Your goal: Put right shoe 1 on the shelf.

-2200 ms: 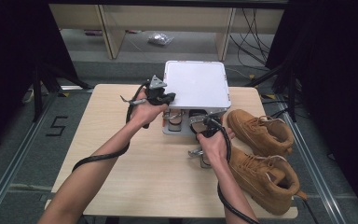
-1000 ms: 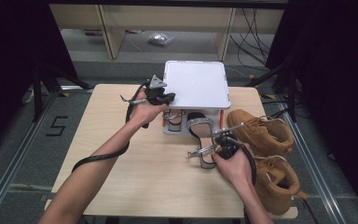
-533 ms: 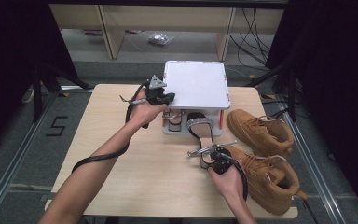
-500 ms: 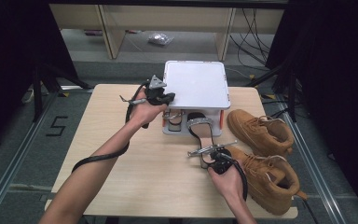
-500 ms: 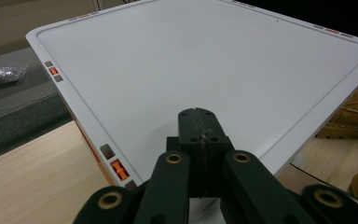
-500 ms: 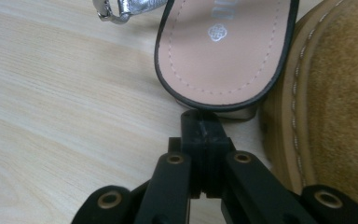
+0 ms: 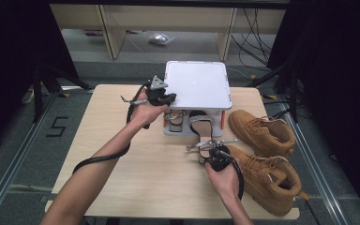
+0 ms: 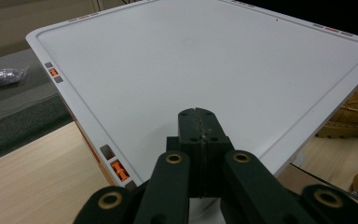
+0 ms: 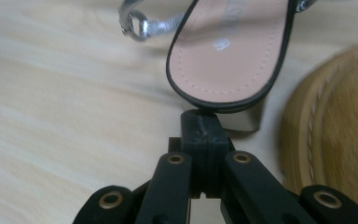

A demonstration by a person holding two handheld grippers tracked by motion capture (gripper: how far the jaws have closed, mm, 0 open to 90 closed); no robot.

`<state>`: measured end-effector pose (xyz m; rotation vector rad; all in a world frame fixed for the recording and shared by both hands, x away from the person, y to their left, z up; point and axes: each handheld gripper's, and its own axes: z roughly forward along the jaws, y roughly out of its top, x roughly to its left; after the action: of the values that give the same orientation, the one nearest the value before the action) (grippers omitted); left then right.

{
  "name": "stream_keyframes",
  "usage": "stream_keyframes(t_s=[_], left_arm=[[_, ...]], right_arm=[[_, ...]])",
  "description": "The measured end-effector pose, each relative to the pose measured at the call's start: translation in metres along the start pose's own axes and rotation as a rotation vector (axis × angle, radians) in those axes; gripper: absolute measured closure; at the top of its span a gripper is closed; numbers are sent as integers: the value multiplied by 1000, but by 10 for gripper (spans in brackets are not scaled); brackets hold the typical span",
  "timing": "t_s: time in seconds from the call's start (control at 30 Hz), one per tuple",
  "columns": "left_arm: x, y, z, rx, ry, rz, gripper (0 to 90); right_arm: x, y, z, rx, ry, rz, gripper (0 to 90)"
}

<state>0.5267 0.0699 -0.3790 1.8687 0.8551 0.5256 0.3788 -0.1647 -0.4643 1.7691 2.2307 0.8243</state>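
**Right hand-held gripper drops behind the sandal's heel**

Since the earlier high view, the right hand-held gripper point(image 7: 212, 154) has pulled back toward the person and sunk to the pale wooden worktop point(image 7: 122, 164), while the left hand-held gripper point(image 7: 161, 96) has kept its place at the left edge of the white square-topped shoe rack point(image 7: 197, 86).

Both have their jaws pressed together with nothing between them. In the right gripper view, the closed tips point(image 9: 200, 128) sit just behind the rear rim of the black-edged sandal with a pink insole and silver buckle strap point(image 9: 228, 51), touching or nearly so; I cannot tell which. The sandal's long axis runs straight away from those tips, toward the rack, so the right hand is much the nearer to it.

Room is tight on that hand's right: the nearer tan suede lace-up boot point(image 7: 267, 176) lies just beside the sandal's heel, and the second tan boot point(image 7: 262, 131) stands beyond it. To the left the worktop lies open. In the left gripper view, the closed tips point(image 8: 198, 126) rest over the rack's white top point(image 8: 205, 60) near its edge.
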Motion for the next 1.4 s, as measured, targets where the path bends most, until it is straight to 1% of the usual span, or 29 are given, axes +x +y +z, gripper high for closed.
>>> stream_keyframes(t_s=[0.03, 0.07, 0.1, 0.13, 0.23, 0.27, 0.3, 0.33, 0.37, 0.5, 0.53, 0.6, 0.7, 0.73, 0.77, 0.8, 0.83, 0.87, 0.9, 0.93, 1.03, 1.07, 1.1, 1.17, 1.2, 1.27, 1.3, 1.33, 1.4], left_arm=[[0, 0, 0, -1, -2, -2, 897], [0, 0, 0, -1, -2, -2, 897], [0, 0, 0, -1, -3, -3, 897], [0, 0, 0, -1, -3, -1, 897], [0, 0, 0, 0, -2, 2, 897], [0, 0, 0, 0, -2, 3, 897], [0, 0, 0, 2, 0, 3, 897], [0, 0, 0, 2, 0, 3, 897], [0, 0, 0, 0, -1, 3, 897], [0, 0, 0, 0, -2, 3, 897], [-1, 0, 0, -1, 0, 5, 897], [-1, -1, 0, -2, 1, 6, 897], [0, -1, 0, -3, -4, 3, 898], [0, -1, 0, -3, -6, 1, 898], [0, 0, 0, 1, -4, 2, 898], [0, 0, 0, 1, -4, 2, 898], [0, 0, 0, 1, -7, 4, 898], [0, 0, 0, 3, -7, 4, 898], [0, 0, 0, 3, -7, 4, 898], [0, 0, 0, 4, -7, 4, 898], [0, 0, 0, 2, -8, 4, 898], [0, 0, 0, 1, -8, 4, 898], [0, 0, 0, 3, -8, 5, 899], [0, 0, 0, 3, -7, 5, 898], [0, 0, 0, 4, -8, 5, 898], [0, 0, 0, 4, -9, 2, 898], [0, 0, 0, 4, -9, 2, 899], [0, 0, 0, 5, -9, 4, 899], [0, 0, 0, 5, -9, 5, 899]], right_arm=[[0, 2, 1, -15, -18, -24, 900], [0, 2, 1, -15, -18, -24, 900], [1, 5, 3, -42, -5, -25, 900], [3, 7, 2, -17, -5, -2, 900], [3, 10, 3, -23, -1, -6, 900], [3, 14, 4, -44, -2, -20, 900], [4, 17, 4, -32, 7, -3, 900], [3, 19, 5, -52, 11, -19, 900], [4, 21, 5, -53, 6, -21, 900], [5, 32, 8, -58, 11, 6, 900], [3, 34, 10, -75, 6, -26, 900], [5, 39, 13, -77, -3, -15, 900], [8, 42, 14, -82, 8, 5, 900], [7, 46, 16, -106, 10, -25, 900], [8, 48, 16, -104, 18, -8, 900], [8, 48, 16, -104, 18, -8, 900], [8, 53, 17, -101, 4, -4, 900], [12, 54, 17, -104, 23, 39, 900], [12, 54, 17, -104, 23, 39, 900], [9, 57, 18, -102, 10, 11, 900], [6, 59, 20, -113, 24, 10, 900], [6, 60, 20, -117, 26, 29, 900], [5, 62, 20, -122, 19, 22, 900], [5, 62, 20, -124, 12, 30, 900], [3, 64, 20, -132, 7, 15, 900], [2, 66, 21, -135, 2, 34, 900], [2, 66, 21, -135, 2, 34, 900], [0, 68, 21, -142, -14, 19, 900], [-1, 69, 21, -143, -15, 33, 900]])
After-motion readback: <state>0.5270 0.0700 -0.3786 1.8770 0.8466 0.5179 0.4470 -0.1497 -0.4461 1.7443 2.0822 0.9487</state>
